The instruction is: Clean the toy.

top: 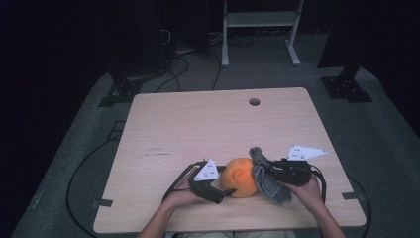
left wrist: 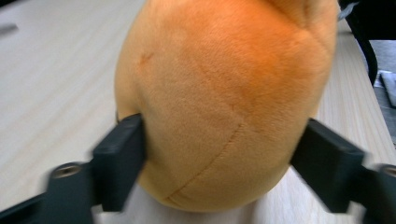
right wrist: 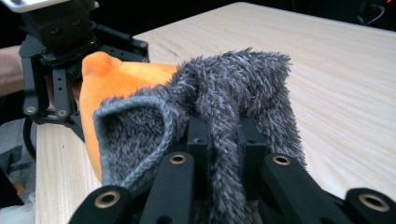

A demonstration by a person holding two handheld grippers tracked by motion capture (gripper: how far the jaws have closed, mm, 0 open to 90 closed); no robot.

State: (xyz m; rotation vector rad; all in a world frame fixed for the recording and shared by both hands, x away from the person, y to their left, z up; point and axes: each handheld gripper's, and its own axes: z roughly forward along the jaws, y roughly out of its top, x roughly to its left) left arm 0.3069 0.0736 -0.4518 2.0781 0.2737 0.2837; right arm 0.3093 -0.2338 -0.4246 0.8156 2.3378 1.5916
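Orange plush [top: 240, 177] | left gripper [left wrist: 219, 158] jaws straddle it, barely gripping | right gripper [right wrist: 219, 140] clenched on grey sock [right wrist: 219, 93] | steady plush on bench [top: 198, 124], pull sock evenly.

No text, label, brand, number or sign can be read anywhere in these pictures. The round orange plush toy [top: 241, 177], the grey furry cloth [right wrist: 224, 112], the pale wooden desk [top: 198, 124] and the black tools' white three-cornered plates [top: 306, 152] all carry no legible marking.
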